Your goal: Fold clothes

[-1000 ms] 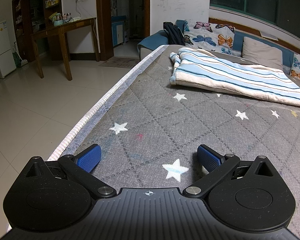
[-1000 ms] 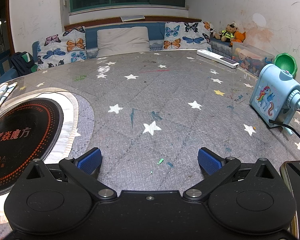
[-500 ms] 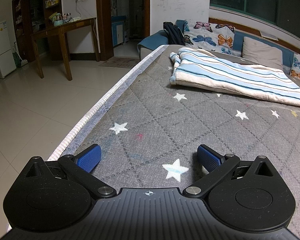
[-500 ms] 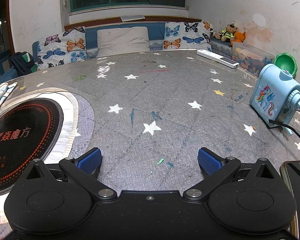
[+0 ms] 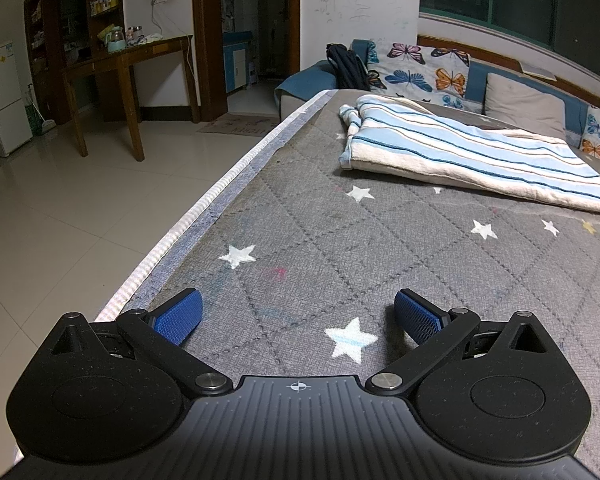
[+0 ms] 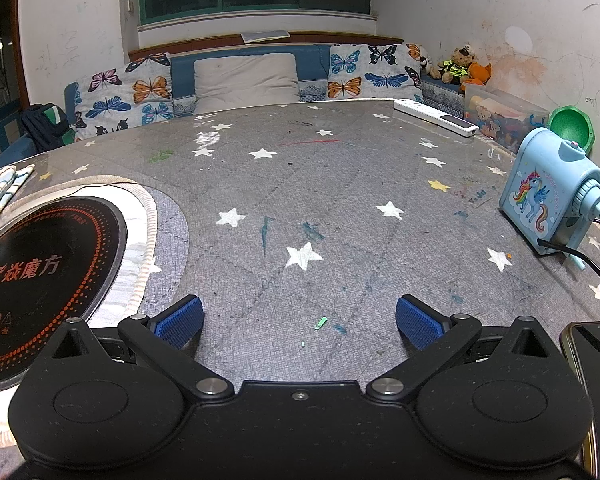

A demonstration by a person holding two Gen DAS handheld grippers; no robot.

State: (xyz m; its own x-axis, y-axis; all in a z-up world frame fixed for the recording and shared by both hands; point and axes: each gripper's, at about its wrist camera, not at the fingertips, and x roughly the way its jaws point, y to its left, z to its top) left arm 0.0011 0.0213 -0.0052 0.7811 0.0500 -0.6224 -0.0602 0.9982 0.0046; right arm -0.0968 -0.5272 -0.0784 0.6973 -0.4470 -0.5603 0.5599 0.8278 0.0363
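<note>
A blue-and-white striped garment (image 5: 460, 152) lies roughly folded on the grey star-patterned table cover (image 5: 340, 240), far ahead and to the right of my left gripper (image 5: 298, 314). That gripper rests low over the cover near the table's left edge, open, nothing between its blue pads (image 5: 178, 316). In the right wrist view only a corner of the striped garment (image 6: 0, 188) shows at the far left. My right gripper (image 6: 300, 318) is open and empty above the cover (image 6: 320, 200), well away from the cloth.
A round black induction cooktop (image 6: 40, 276) is set into the table at the left. A blue unicorn pencil sharpener (image 6: 548, 204) with a cable, a phone (image 6: 596, 364), a white power strip (image 6: 436, 117) and a toy box (image 6: 504, 114) line the right side. Butterfly cushions (image 6: 124, 96) stand behind.
</note>
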